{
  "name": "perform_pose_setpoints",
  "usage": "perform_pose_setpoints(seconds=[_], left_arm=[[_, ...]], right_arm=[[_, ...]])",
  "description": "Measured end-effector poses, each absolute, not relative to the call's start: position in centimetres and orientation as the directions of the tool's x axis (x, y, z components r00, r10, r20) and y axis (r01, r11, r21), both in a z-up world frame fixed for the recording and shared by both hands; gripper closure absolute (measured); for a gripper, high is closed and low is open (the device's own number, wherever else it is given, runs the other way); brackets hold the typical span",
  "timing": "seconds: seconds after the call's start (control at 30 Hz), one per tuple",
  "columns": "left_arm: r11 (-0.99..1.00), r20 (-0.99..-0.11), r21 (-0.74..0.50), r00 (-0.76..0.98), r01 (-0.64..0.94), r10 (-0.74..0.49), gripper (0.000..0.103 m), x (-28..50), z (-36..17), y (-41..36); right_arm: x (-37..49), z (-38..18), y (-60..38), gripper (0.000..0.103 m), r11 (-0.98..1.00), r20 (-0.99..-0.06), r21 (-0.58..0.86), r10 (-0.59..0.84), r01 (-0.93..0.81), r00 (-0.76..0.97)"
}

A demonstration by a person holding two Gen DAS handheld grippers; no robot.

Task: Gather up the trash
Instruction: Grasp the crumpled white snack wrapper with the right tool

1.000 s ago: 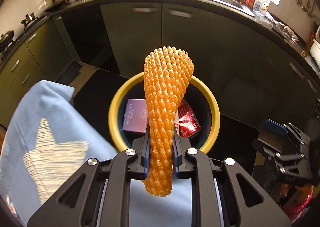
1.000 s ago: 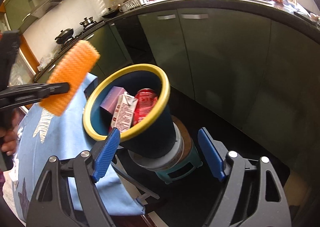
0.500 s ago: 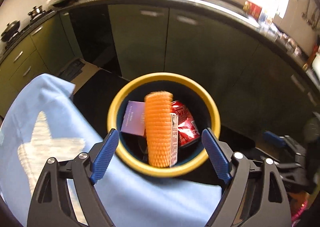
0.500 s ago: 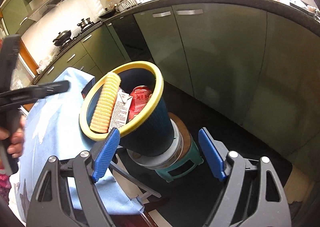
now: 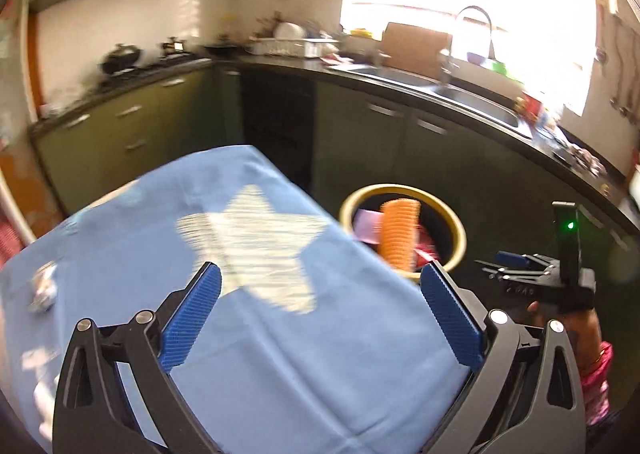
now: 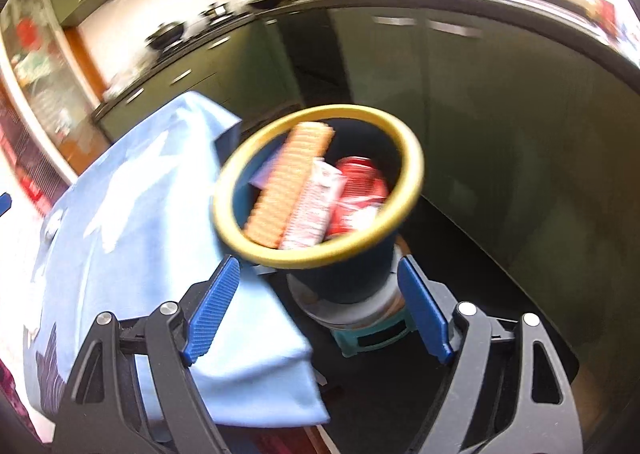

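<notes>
A dark bin with a yellow rim stands on a small stool beside the table. An orange foam net lies in it, leaning on the rim, with a white carton, a red packet and a purple box. My left gripper is open and empty above the blue star cloth. My right gripper is open and empty, just in front of the bin; it also shows in the left wrist view.
The table with the blue cloth fills the left. A small crumpled silvery thing lies on the cloth at the far left. Green kitchen cabinets and a counter with a sink stand behind the bin.
My left gripper opened and let go of the orange foam net, which fell into the bin. The left gripper then drew back over the cloth. The right gripper stayed open near the bin.
</notes>
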State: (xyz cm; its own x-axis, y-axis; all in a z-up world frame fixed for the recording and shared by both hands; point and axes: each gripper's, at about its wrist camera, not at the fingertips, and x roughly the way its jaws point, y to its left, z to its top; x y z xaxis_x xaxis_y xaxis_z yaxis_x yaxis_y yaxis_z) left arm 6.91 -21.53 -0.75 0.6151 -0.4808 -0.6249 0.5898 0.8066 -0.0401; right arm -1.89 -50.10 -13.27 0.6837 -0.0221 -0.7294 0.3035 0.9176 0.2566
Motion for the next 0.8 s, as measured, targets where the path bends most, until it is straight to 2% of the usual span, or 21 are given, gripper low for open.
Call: perform_pose_setpoints(seconds=[0.2, 0.37, 0.6, 0.8], left_arm=[[0.910, -0.609, 0.004, 0.723, 0.414, -0.326, 0.005, 5.0, -1.8, -11.5], [0.953, -0.620, 0.011, 0.750, 0.301, -0.230, 0.005, 3.8, -3.0, -4.3], [0.986, -0.613, -0.002, 0.778, 0.169, -0.135, 0.005, 2.7, -3.8, 2.6], [0.993, -0.619, -0.013, 0.779, 0.118, -0.101, 0.005, 3.0, -4.4, 5.5]], right_arm=[[2.5, -11.5, -43.9, 0.024, 0.975, -0.734, 0.191, 0.064, 0.115, 0.676], [7.1, -9.7, -36.8, 0.024, 0.978, -0.730, 0.171, 0.206, -0.117, 0.652], [13.8, -7.3, -25.0, 0.024, 0.893, -0.733, 0.106, 0.367, -0.437, 0.573], [19.5, -7.0, -15.2, 0.024, 0.820, -0.759, 0.159, 0.458, -0.550, 0.463]])
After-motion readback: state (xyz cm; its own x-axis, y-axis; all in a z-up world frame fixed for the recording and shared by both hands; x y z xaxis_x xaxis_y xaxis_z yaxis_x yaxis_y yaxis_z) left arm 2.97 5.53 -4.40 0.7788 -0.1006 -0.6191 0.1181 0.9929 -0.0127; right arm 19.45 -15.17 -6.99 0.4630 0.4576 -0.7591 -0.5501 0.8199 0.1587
